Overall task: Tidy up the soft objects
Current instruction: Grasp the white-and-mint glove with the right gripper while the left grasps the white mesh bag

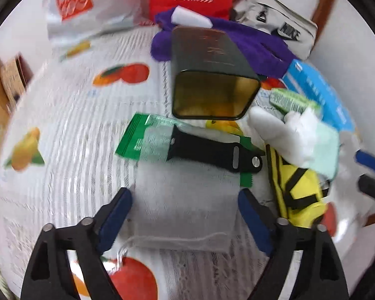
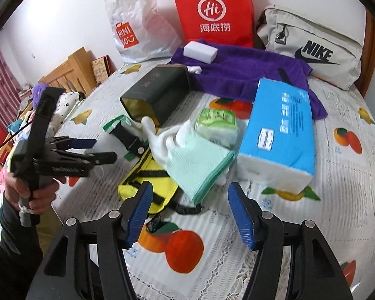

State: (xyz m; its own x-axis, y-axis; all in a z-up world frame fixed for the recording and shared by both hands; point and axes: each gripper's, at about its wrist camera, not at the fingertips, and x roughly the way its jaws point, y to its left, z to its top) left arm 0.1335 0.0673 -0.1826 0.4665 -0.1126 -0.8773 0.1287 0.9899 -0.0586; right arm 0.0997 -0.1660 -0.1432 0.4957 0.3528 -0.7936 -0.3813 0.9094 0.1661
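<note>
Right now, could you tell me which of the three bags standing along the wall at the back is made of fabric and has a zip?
The beige Nike bag, rightmost; the red and silver are zipless shopping bags.

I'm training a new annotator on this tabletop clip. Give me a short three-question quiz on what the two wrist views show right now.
1. True or false: the dark tin stands upright with its lid on.
2. What rests on the purple towel? A) white sponge block B) yellow pouch C) blue tissue pack
3. Fill in: between the open pads of the left hand-held gripper lies a sheer white ____ bag.

Key:
1. False: it lies on its side, mouth open.
2. A: the white sponge block; the yellow pouch lies on the tablecloth and the blue tissue pack only reaches the towel's front edge.
3. Mesh: the mesh bag, not pinched.
</note>
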